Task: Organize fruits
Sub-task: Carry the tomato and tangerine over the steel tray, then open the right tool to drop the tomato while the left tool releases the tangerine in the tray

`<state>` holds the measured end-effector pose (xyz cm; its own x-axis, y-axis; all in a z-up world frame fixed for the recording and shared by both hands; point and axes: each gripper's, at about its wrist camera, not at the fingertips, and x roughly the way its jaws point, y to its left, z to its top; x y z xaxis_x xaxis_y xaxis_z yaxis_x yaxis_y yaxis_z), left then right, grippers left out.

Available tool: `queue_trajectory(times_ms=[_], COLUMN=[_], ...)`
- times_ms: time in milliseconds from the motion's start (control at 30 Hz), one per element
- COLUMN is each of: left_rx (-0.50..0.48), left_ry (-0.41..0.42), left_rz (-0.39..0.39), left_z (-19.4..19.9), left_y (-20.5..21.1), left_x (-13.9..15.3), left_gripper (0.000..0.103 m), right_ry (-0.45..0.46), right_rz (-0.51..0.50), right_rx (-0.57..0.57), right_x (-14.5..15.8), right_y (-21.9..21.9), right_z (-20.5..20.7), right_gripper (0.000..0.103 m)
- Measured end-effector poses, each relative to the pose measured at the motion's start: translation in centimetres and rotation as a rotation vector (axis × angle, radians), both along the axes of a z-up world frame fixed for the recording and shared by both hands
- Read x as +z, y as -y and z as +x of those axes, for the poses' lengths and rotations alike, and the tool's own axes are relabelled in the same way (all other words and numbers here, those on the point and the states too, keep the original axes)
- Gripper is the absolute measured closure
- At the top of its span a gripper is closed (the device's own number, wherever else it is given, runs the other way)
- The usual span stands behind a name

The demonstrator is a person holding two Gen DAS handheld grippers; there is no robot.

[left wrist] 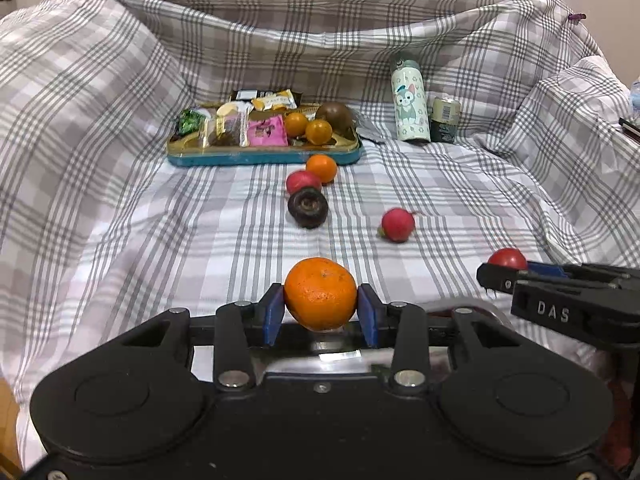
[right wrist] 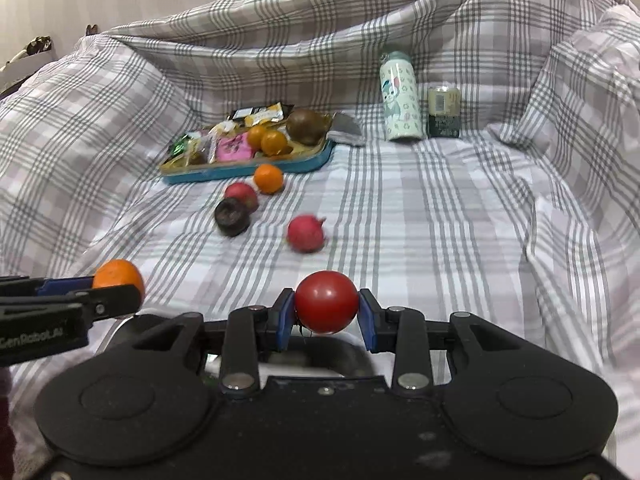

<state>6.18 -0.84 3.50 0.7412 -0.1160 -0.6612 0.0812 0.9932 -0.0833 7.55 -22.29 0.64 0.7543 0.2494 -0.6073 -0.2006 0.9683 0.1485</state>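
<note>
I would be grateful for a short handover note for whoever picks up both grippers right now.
Left gripper: shut on the large orange.
Right gripper: shut on the red tomato.
Both are held low over the checked cloth, near side.
In the teal tray, beside the snack packets: two small oranges and a brown fruit.
Left on the cloth: a small orange, two pink-red fruits and a dark round fruit.
Where the held fruits should go cannot be told.

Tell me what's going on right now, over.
Left hand-held gripper clamps orange. Right hand-held gripper clamps tomato. Path to tray unobstructed.
</note>
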Motion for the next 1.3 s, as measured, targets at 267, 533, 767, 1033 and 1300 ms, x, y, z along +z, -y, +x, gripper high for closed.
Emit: queue_trajectory(times_ms=[267, 533, 767, 1033, 1300], left_rx=[-0.016, -0.040, -0.073, -0.081, -0.070], left_ry=[-0.060, -0.136, -0.169, -0.182, -0.211], left_rz=[-0.039, -0.042, -0.055, -0.059, -0.072], left_z=[-3.2, -5.5, -6.0, -5.1, -4.9], left_y=[0.2, 1.0, 1.7, 2.4, 1.9], left_x=[-0.6, -1.6, -1.9, -2.4, -2.8], left_gripper=[0.055, 0.055, 0.055, 0.055, 0.055], right_ry=[-0.079, -0.147, -0.163, -0.144, -0.148], right_rz=[0.016, 0.007, -0.024, 0.000, -0.011], right_rx=[-0.011, -0.035, -0.024, -0.026, 0.002], right_x=[-0.8, -1.2, -1.4, -1.0, -1.2], right_y=[0.3, 0.7, 0.7, 0.2, -0.8], right_z=[-4.0, -6.4, -7.0, -5.2, -4.3], right_gripper=[0.068, 0.067, 0.067, 0.067, 0.067])
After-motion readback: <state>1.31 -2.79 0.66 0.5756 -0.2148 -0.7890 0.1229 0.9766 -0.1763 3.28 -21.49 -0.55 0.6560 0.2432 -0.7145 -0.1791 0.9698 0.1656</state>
